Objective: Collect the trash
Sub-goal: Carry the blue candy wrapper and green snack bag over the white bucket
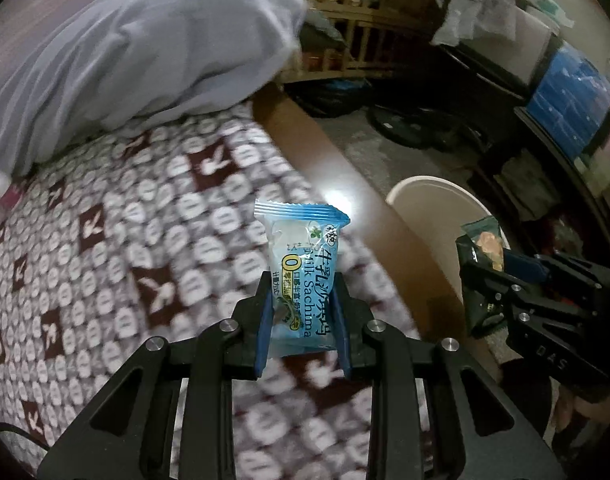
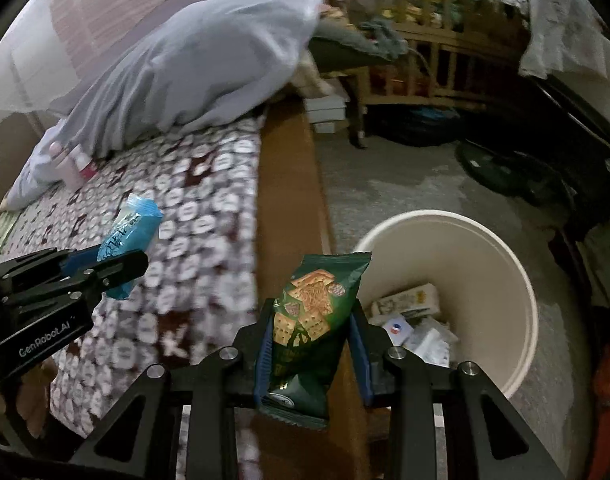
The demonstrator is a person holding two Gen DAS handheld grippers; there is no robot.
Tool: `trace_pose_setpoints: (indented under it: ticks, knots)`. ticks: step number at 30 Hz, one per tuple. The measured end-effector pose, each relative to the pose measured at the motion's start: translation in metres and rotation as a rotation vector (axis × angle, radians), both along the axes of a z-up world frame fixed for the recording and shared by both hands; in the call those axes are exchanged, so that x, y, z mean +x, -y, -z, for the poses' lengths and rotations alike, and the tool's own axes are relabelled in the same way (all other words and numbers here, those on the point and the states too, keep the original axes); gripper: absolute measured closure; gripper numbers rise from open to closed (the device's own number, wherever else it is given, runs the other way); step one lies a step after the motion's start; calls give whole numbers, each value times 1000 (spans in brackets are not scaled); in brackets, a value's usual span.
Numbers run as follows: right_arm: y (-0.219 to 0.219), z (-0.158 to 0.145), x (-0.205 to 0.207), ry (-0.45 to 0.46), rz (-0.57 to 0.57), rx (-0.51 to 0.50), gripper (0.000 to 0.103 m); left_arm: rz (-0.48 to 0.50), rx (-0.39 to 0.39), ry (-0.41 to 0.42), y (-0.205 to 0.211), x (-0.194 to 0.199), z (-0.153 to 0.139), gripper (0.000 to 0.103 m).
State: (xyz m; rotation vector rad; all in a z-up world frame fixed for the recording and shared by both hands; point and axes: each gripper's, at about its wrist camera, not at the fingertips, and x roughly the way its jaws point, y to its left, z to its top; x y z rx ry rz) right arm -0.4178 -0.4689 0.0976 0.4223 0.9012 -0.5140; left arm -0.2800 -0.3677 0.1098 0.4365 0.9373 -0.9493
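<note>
My left gripper [image 1: 303,280] is shut on a light blue Milk Sachima snack wrapper [image 1: 301,264] and holds it above the patterned bed cover [image 1: 125,220]. It also shows in the right wrist view [image 2: 123,268] with the blue wrapper [image 2: 135,226]. My right gripper [image 2: 315,308] is shut on a dark green cracker packet [image 2: 317,312], held over the bed's wooden edge beside a cream round bin [image 2: 521,280] on the floor. The bin holds several white and printed scraps [image 2: 413,316]. In the left wrist view the right gripper [image 1: 501,276] holds the green packet [image 1: 483,264] in front of the bin [image 1: 437,200].
A grey-blue quilt [image 2: 193,64] is heaped at the head of the bed. The brown wooden bed rail [image 2: 289,184] runs between bed and grey floor [image 2: 385,184]. A wooden crib [image 2: 425,48], dark bags and a low cabinet [image 1: 565,140] crowd the far side.
</note>
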Motion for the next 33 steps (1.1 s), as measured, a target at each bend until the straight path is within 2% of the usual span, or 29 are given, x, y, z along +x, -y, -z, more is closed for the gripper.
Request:
trace_pose_setpoints:
  ticks: [15, 25, 33]
  knots:
    - [46, 12, -46, -9, 124, 22, 70, 104, 12, -8, 56, -38, 3, 79]
    - [56, 17, -55, -7, 148, 34, 70, 135, 27, -5, 74, -49, 6, 79]
    - [64, 20, -61, -6, 165, 38, 70, 153, 31, -34, 86, -51, 12, 79]
